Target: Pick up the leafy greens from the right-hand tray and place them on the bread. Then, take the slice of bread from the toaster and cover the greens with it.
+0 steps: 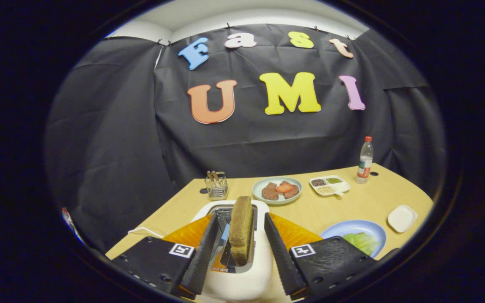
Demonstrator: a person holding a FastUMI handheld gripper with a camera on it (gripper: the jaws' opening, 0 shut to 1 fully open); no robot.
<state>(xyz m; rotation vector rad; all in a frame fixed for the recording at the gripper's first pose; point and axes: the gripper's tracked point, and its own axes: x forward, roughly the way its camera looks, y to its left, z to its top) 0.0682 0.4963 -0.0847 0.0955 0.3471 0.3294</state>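
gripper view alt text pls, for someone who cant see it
The open gripper straddles a brown bread slice standing in a white toaster on a wooden table, fingers not touching it. Beyond are a plate of meat and tomato, a blue plate with leafy greens and a bottle.

The gripper (237, 237) fingers stand apart with room either side of the bread slice (241, 229) — the toaster (242, 269) rim below hems them.

Dim booth, overhead light, sharp centre, fisheye bending and darkening edges
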